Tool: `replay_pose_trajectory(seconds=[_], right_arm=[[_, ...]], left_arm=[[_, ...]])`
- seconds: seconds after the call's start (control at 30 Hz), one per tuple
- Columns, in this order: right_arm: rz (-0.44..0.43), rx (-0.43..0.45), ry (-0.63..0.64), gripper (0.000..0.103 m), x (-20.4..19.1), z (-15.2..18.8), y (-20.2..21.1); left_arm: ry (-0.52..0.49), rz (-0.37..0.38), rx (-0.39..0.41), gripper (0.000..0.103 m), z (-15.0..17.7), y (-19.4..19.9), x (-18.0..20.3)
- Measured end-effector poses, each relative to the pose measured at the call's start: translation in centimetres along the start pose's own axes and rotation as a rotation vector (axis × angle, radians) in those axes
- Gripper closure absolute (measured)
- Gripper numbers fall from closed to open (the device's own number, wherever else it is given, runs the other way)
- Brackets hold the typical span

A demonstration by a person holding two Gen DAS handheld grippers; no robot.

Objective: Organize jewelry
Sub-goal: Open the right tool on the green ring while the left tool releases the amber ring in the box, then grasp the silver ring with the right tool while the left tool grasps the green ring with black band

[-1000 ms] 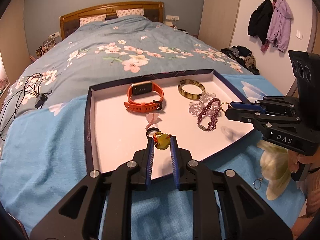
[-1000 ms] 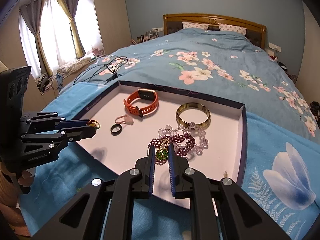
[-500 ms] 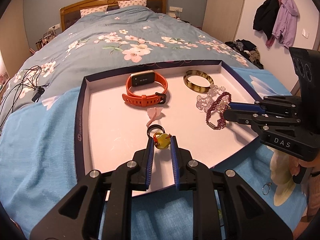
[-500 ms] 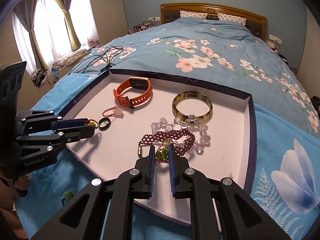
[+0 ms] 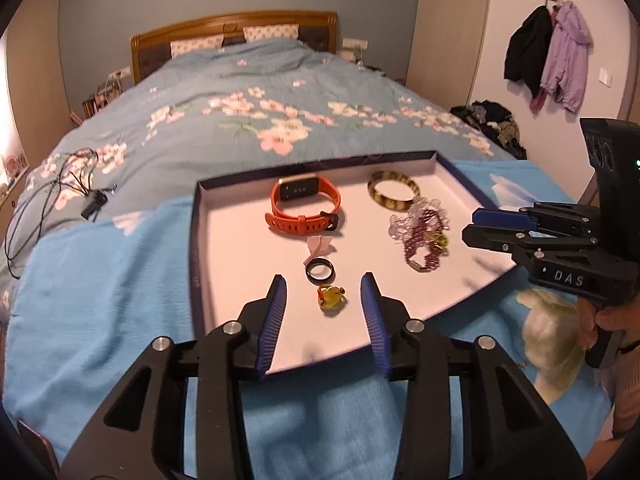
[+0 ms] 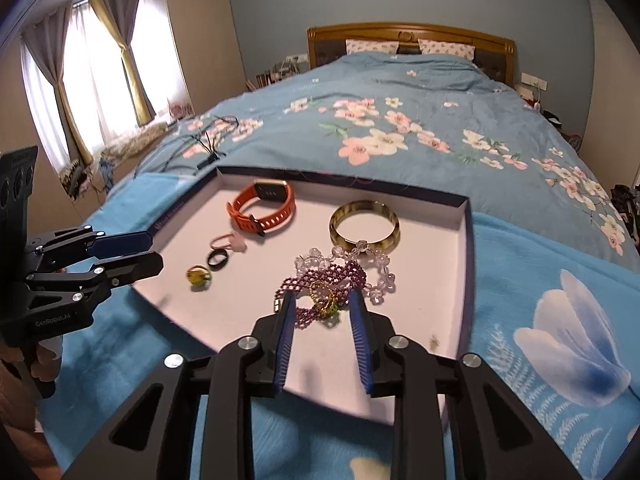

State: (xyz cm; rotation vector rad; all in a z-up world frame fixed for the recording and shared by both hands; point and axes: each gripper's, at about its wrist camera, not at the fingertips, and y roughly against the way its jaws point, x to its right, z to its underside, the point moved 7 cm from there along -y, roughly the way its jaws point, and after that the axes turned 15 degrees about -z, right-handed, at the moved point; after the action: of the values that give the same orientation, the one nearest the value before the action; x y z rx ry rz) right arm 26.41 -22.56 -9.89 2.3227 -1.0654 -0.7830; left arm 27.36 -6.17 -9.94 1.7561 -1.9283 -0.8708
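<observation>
A white tray (image 5: pixel 240 240) with a dark rim lies on the bed. My left gripper (image 5: pixel 324 284) is open over its near edge, and a yellow ring (image 5: pixel 331 298) lies between the fingers on the tray floor. It also shows in the right wrist view (image 6: pixel 198 276). My right gripper (image 6: pixel 322 300) is open above a green and gold ring (image 6: pixel 326 302) resting on a purple bead bracelet (image 6: pixel 320 280). The tray (image 6: pixel 440 280) also holds a black ring (image 5: pixel 319 270), an orange watch (image 5: pixel 306 204), an amber bangle (image 5: pixel 394 192) and a clear bead bracelet (image 6: pixel 372 264).
A pink ring (image 5: pixel 318 246) lies behind the black ring. A blue blanket (image 5: pixel 100 280) covers the bed's near end, and black cables (image 5: pixel 52 196) lie at the left. Coats (image 5: pixel 548 52) hang on the right wall.
Both grippers have opened. The yellow ring went from my left gripper to the tray floor, and the green and gold ring went from my right gripper onto the purple bracelet.
</observation>
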Motion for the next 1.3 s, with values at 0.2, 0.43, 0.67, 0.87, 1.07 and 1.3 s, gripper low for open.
replay_pose_trajectory(seconds=[0.2, 0.43, 0.67, 0.87, 1.07, 1.3], right_arm=[[-0.041, 0.039, 0.019, 0.065, -2.0, 1.6, 3.3], [-0.049, -0.004, 0.009, 0.064, -3.3, 5.5, 4.3], [-0.055, -0.094, 0.015, 0.064, -4.9, 9.2, 3.1], [-0.041, -0.118, 0.024, 0.064, -5.9, 9.9, 3.0], [-0.01, -0.144, 0.038, 0.066, -6.3, 10.5, 2.2], [0.028, -0.144, 0.054, 0.085, -6.2, 10.5, 2.3]], left_arm=[[-0.035, 0.046, 0.059, 0.06, 1.7, 4.1, -0.1], [-0.102, 0.109, 0.035, 0.058, 5.6, 5.9, 2.1], [-0.137, 0.131, -0.021, 0.058, 7.9, 5.1, 4.3], [-0.137, 0.133, -0.053, 0.059, 7.9, 4.1, 4.5], [-0.141, 0.137, -0.071, 0.061, 7.8, 3.5, 4.7], [-0.149, 0.148, -0.085, 0.064, 7.8, 3.2, 5.2]])
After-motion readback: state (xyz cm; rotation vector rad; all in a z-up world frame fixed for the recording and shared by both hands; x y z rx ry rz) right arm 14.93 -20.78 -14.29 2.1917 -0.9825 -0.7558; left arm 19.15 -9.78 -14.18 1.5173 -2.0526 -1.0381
